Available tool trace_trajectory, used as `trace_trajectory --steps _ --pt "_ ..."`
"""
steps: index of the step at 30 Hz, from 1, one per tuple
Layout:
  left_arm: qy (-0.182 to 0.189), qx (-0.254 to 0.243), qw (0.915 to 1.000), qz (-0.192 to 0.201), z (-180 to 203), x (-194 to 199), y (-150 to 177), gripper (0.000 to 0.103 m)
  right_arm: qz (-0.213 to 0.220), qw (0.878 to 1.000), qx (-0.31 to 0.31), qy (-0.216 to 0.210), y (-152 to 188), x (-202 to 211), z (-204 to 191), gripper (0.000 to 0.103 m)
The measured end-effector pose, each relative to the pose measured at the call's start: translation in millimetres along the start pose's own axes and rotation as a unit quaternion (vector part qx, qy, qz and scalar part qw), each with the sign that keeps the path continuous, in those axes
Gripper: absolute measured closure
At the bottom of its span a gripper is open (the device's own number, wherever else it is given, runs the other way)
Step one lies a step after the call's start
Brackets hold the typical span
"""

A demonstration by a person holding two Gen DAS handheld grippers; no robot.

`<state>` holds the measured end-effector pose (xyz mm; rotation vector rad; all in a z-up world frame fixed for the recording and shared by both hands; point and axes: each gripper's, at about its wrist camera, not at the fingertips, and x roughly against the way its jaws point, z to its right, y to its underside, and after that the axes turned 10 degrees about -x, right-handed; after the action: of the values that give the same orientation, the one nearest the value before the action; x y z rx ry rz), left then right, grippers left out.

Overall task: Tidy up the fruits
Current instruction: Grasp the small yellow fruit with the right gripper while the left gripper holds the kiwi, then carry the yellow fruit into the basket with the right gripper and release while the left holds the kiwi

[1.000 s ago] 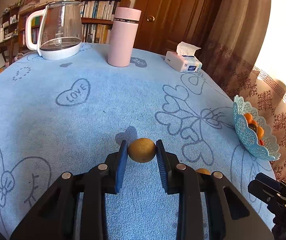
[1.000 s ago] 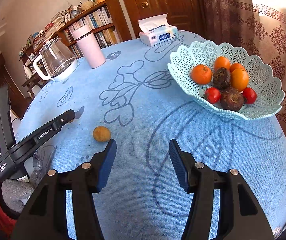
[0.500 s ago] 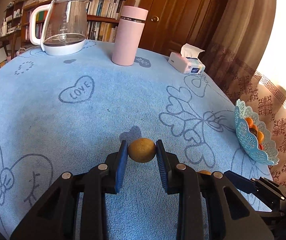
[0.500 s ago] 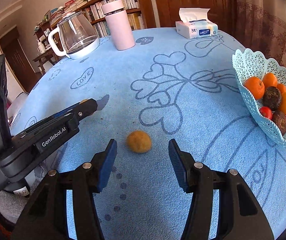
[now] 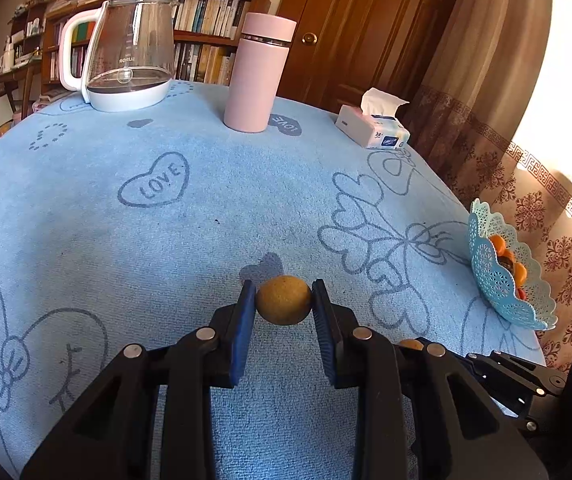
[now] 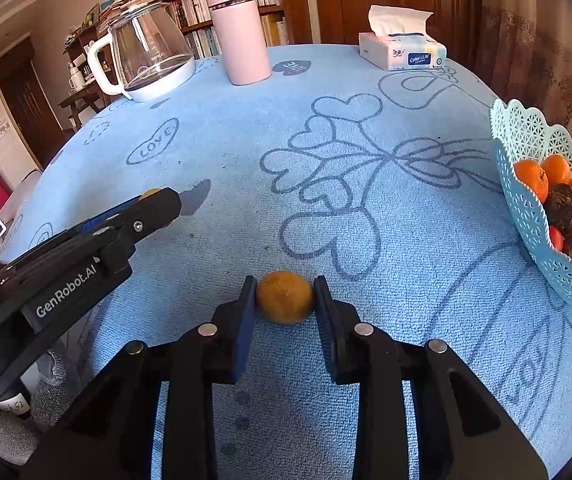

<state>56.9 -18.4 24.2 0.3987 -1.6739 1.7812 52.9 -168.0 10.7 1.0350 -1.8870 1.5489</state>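
Both grippers clamped now, left gripper [image 5: 284,300] on its brown fruit [image 5: 283,300], right gripper [image 6: 285,298] on the orange fruit [image 6: 284,297] low over the counter [image 6: 246,152]; lift straight, carry gently toward the basket [image 6: 526,200] at three o'clock.

Left gripper [image 5: 283,300] angled downward, blue pads clamped on a small brown fruit [image 5: 283,301], right gripper [image 6: 285,297] tilted more steeply down, pads closed against a second brown fruit [image 6: 285,297], left gripper's black body reaching in from the right wrist view's left edge
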Motion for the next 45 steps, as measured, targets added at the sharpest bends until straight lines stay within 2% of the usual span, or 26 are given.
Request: trace_trajectory --steps 12,24,35,45 --pt "0.001 -0.005 1.0000 0.001 2.7 0.0 -0.3 0.074 0.022 1.000 -0.017 0.003 1.1 19.8 8.5 0.073" --pt "0.000 -0.010 1.0000 0.000 4.2 -0.7 -0.7 0.074 0.071 0.995 -0.063 0.016 -7.1 60.1 39.5 0.073" --pt "0.000 -0.010 1.0000 0.000 4.5 -0.7 -0.9 0.074 0.139 0.980 -0.125 0.067 -17.5 109.6 97.9 0.074" --pt "0.000 -0.011 0.9999 0.000 5.3 -0.9 -0.8 0.074 0.154 0.966 -0.174 0.114 -17.3 119.9 149.3 0.073"
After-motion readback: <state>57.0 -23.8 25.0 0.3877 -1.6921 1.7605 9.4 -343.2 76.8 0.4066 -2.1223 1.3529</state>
